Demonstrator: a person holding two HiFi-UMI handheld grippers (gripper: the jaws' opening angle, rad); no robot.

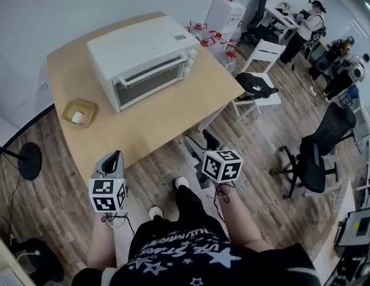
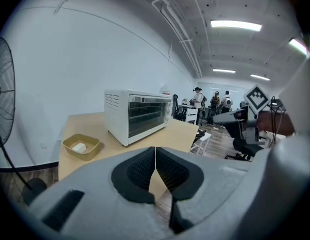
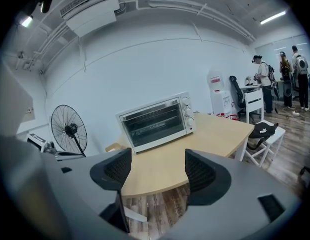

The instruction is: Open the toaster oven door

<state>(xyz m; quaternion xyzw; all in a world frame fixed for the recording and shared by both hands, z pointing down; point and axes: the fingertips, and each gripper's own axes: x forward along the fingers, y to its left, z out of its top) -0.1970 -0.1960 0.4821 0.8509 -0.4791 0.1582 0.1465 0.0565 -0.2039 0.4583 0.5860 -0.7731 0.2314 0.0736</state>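
Observation:
A white toaster oven (image 1: 143,58) stands on the wooden table (image 1: 167,118) with its glass door shut and a bar handle along the door's top edge. The oven (image 2: 139,115) also shows in the left gripper view, and the oven (image 3: 157,121) in the right gripper view. My left gripper (image 1: 115,158) hangs at the table's near edge, its pads pressed together on nothing (image 2: 155,171). My right gripper (image 1: 199,145) is held off the table's near corner, jaws apart and empty (image 3: 157,171). Both are well short of the oven.
A small tan tray (image 1: 79,112) holding a white object lies left of the oven. A white chair (image 1: 259,79) with a black bag stands right of the table, a black office chair (image 1: 319,154) farther right. A floor fan base (image 1: 28,159) is at the left. People stand at the back.

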